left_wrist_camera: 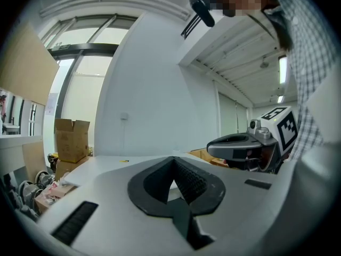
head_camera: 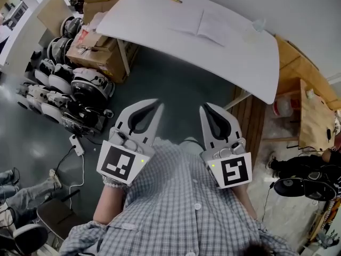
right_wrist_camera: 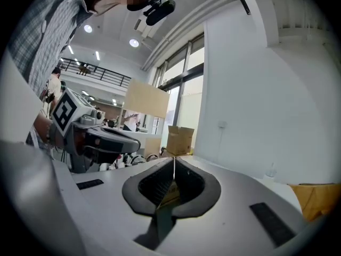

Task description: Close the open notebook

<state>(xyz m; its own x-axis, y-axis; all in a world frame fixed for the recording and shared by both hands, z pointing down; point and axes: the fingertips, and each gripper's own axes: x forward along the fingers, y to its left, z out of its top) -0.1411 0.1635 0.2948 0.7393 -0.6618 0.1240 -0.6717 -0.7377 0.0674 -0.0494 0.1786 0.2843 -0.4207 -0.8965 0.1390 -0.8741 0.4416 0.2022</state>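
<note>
Lying well ahead on the white table (head_camera: pixel 144 25), the open notebook (head_camera: pixel 205 23) spreads crosswise, slightly nearer the right gripper (head_camera: pixel 209 111) than the left gripper (head_camera: pixel 154 108), both clenched empty.

The left tongs (left_wrist_camera: pixel 173 159) face a white surface (left_wrist_camera: pixel 109 167), jaws closed tip to tip, nothing between them. A cardboard box (left_wrist_camera: pixel 71 139) stands at left, the right tongs (left_wrist_camera: pixel 214 149) at right.
</note>
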